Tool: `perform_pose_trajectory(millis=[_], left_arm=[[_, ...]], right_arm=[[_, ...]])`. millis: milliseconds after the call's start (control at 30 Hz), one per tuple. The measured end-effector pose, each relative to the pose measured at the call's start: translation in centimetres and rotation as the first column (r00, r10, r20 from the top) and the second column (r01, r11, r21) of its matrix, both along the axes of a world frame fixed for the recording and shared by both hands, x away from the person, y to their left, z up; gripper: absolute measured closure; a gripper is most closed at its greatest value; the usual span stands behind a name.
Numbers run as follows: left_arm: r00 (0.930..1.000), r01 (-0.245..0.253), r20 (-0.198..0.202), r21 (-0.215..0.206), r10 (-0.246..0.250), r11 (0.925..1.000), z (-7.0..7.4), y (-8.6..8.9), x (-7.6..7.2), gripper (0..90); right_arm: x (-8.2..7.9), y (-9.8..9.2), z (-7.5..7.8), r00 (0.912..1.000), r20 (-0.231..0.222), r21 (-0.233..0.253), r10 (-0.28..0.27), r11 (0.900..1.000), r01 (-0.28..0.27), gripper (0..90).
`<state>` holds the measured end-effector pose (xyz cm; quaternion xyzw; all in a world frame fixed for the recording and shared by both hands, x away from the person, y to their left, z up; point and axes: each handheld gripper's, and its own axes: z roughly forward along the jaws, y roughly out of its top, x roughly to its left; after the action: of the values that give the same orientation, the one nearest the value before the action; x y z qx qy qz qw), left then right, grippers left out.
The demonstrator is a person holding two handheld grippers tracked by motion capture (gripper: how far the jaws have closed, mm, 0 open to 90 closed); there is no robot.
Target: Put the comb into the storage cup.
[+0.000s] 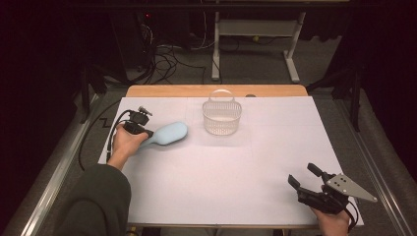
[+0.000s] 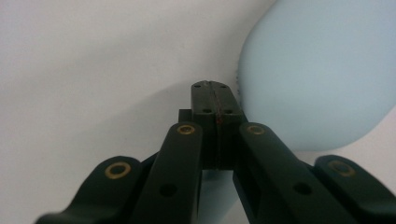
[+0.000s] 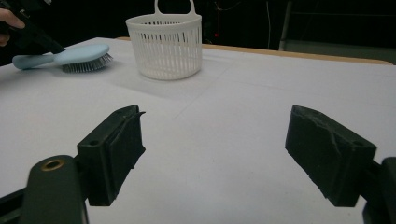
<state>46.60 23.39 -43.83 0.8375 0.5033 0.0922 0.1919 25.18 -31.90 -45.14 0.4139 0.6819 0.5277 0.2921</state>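
A light blue hairbrush [image 1: 167, 133] lies bristles down on the white table sheet [image 1: 221, 172] at the left, its head toward the basket. My left gripper [image 1: 147, 132] is on the brush's neck. In the left gripper view the jaws [image 2: 215, 88] meet face to face with nothing showing between them; the brush head [image 2: 317, 70] sits just to their right and the handle runs beneath. The right gripper view shows the brush [image 3: 81, 56] with the left gripper [image 3: 32, 32] touching it. My right gripper [image 1: 302, 173] rests open near the front right, its jaws [image 3: 212, 154] wide apart and empty.
A white slotted basket [image 1: 222, 118] with a loop handle stands upright at the back centre, seen also in the right gripper view [image 3: 163, 46]. The wooden table edge [image 1: 216, 91] runs behind it. Cables and a table frame lie on the dark floor beyond.
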Motion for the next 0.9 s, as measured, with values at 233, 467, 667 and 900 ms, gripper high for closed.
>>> perform_pose_trajectory(millis=[233,467,667,900], left_arm=[[1.0,-0.005,0.005,-0.016,0.005,0.9999,-0.1,0.2,-0.7,90.0],[1.0,0.006,0.006,-0.021,-0.006,0.9998,-0.1,0.4,-1.6,90.0],[1.0,0.008,0.003,-0.029,-0.008,0.9995,-0.1,0.5,-2.1,90.0],[0.9999,0.01,0.008,-0.05,-0.01,0.9987,-0.3,0.7,-2.7,90.0]], right_arm=[[0.0,0.0,0.0,1.0,0.0,-0.001,-0.001,1.0,0.001,19.5],[0.0,0.0,0.0,1.0,0.001,-0.004,-0.001,1.0,0.001,19.5],[0.0,0.0,0.0,1.0,0.002,-0.004,-0.001,1.0,0.001,19.5],[0.0,0.0,0.0,1.0,0.0,-0.006,0.0,1.0,0.0,19.5]])
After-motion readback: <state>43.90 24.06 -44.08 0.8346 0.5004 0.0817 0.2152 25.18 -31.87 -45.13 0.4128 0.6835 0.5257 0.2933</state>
